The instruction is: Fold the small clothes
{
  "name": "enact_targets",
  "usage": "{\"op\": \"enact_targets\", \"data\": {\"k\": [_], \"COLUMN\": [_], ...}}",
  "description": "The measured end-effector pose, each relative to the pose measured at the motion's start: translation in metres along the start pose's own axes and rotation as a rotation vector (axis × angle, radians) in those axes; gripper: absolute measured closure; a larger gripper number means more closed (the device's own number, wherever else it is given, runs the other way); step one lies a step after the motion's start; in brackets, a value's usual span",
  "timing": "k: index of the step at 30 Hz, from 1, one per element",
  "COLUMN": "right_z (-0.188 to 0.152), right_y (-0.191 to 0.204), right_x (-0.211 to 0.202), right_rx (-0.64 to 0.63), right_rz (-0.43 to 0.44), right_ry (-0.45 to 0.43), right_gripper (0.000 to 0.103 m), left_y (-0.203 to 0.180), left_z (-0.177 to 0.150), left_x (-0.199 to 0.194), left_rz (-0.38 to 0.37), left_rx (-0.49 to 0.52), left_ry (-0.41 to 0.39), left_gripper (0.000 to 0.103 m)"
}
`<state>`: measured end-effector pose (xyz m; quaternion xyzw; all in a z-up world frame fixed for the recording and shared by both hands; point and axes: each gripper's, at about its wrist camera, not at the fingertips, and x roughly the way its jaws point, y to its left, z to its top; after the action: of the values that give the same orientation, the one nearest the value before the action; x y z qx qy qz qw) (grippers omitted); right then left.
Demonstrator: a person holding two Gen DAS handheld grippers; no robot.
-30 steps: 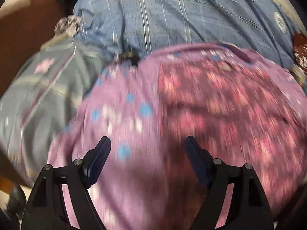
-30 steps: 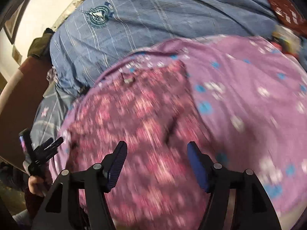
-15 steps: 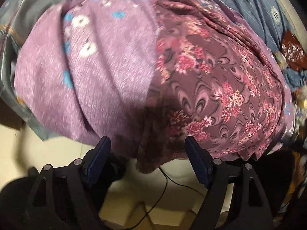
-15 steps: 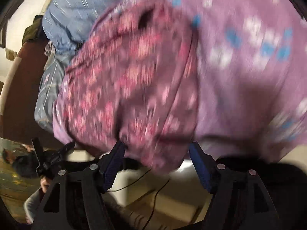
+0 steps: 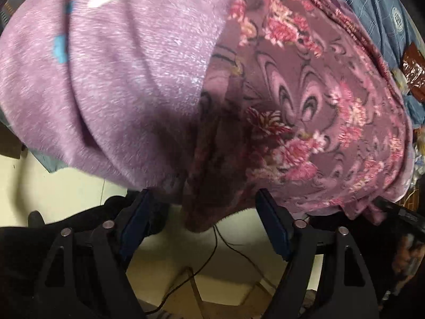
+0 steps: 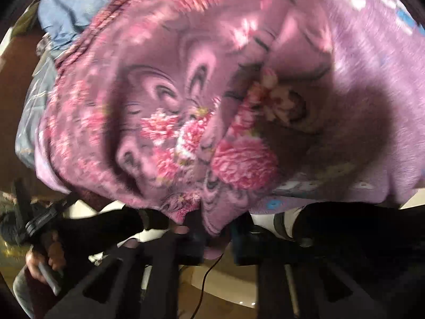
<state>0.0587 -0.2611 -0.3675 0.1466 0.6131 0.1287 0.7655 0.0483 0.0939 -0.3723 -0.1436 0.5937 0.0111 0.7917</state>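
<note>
A fleecy mauve garment with pink flowers (image 5: 305,101) lies on a lilac blanket with blue dots (image 5: 119,66), its near hem hanging over the front edge. My left gripper (image 5: 204,223) is open, its fingers on either side of the hanging hem corner, with nothing held. In the right wrist view the same floral garment (image 6: 186,122) fills the frame. My right gripper (image 6: 215,234) has closed in on its lower hem, and a fold of fabric sits between the jaws. The view is blurred.
A blue striped sheet (image 5: 372,8) lies behind the garment. Pale floor with a black cable (image 5: 225,250) shows below the edge. The other gripper and the hand holding it show at the left of the right wrist view (image 6: 39,228).
Both grippers dropped from above the garment to its front hem. The right gripper's jaws went from wide open to closed on the hem. The left gripper stayed open.
</note>
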Motion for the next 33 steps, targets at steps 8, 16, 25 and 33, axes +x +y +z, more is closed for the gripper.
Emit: {"op": "enact_targets", "data": {"k": [8, 16, 25, 33], "right_z": [-0.019, 0.000, 0.091, 0.265], "right_y": [0.010, 0.018, 0.036, 0.023], "right_x": [-0.103, -0.182, -0.219, -0.184], "right_rx": [-0.135, -0.193, -0.157, 0.031], "right_rz": [0.140, 0.281, 0.376, 0.338], "right_ry": [-0.091, -0.266, -0.464, -0.539], "right_gripper": [0.096, 0.097, 0.097, 0.097], "left_y": [0.014, 0.012, 0.011, 0.006], "left_z": [-0.009, 0.000, 0.112, 0.275], "left_x": [-0.002, -0.089, -0.179, -0.128], "left_rz": [-0.138, -0.451, -0.654, -0.564], "left_rx": [-0.058, -0.035, 0.001, -0.131], "left_ry": [0.052, -0.041, -0.210, -0.271], "left_gripper": [0.101, 0.101, 0.101, 0.101]}}
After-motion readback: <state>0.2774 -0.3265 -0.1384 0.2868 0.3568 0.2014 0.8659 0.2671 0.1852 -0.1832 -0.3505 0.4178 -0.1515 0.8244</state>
